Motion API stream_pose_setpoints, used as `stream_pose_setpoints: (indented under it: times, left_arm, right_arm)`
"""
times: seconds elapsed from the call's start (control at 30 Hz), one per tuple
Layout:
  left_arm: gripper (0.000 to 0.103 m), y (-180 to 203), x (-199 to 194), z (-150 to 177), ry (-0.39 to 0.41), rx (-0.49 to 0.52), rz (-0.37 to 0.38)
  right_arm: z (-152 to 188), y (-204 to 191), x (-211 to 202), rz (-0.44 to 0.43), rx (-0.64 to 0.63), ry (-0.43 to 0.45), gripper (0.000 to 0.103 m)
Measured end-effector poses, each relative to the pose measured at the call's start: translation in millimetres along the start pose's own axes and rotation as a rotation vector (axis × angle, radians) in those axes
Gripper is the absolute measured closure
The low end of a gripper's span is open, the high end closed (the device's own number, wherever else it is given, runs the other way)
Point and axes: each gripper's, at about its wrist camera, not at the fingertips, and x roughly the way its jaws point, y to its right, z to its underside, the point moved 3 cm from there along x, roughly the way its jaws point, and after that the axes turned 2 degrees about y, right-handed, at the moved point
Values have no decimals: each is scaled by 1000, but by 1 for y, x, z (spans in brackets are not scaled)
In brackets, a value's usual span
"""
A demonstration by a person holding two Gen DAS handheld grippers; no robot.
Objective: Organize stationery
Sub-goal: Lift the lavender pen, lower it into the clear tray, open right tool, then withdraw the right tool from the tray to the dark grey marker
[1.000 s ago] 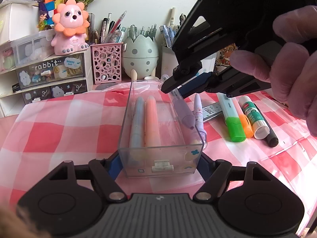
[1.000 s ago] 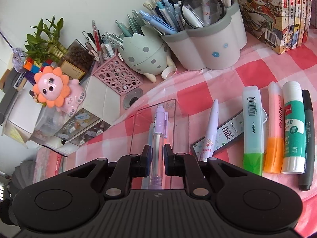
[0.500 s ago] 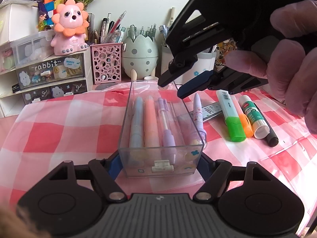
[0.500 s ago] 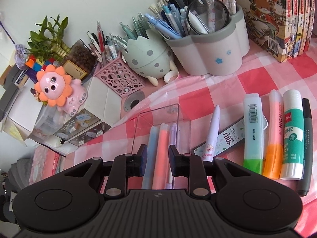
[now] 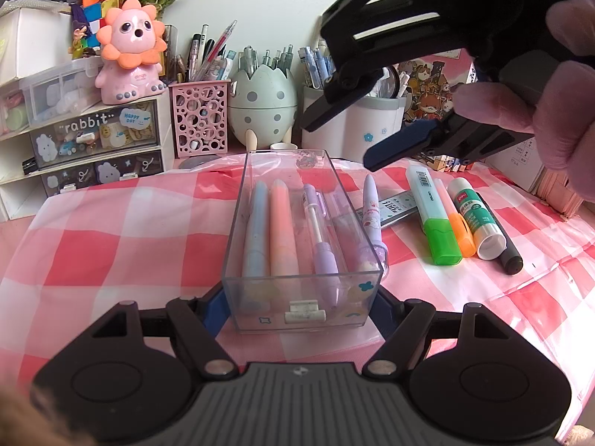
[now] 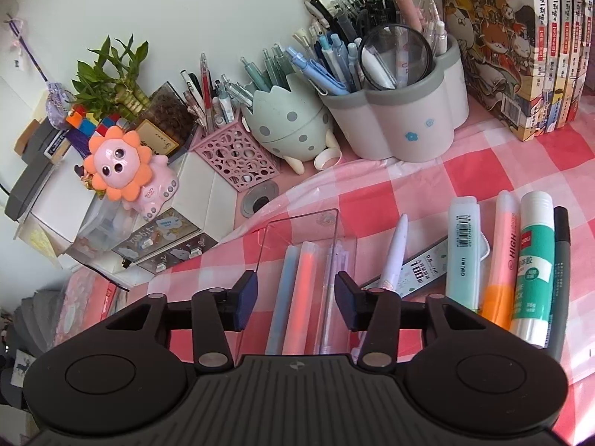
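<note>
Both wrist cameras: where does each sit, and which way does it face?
Left wrist: on the left gripper, looking along its fingers over the clear tray it clamps; the right gripper and a hand show above.
Right wrist: on the right gripper, looking down; jaws opening, empty, above the tray.
Shared: tray, green highlighter, glue stick.

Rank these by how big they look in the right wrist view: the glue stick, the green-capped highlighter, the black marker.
1. green-capped highlighter, widest
2. glue stick, similar length, so close
3. black marker, long but thinnest, partly hidden

Black marker tip perhaps behind gripper body.
</note>
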Motion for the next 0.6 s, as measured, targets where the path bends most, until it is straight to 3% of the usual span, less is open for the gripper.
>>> stream_pose_setpoints:
  times: [0.3,0.6]
  left_arm:
    - [54,0,0,0,0,-1,0]
    - [54,-1,0,-1,0,0,0]
  right_arm:
    - [1,15,-17,-7,-5,11,36]
    - [2,40,-34,45,-29,48,28]
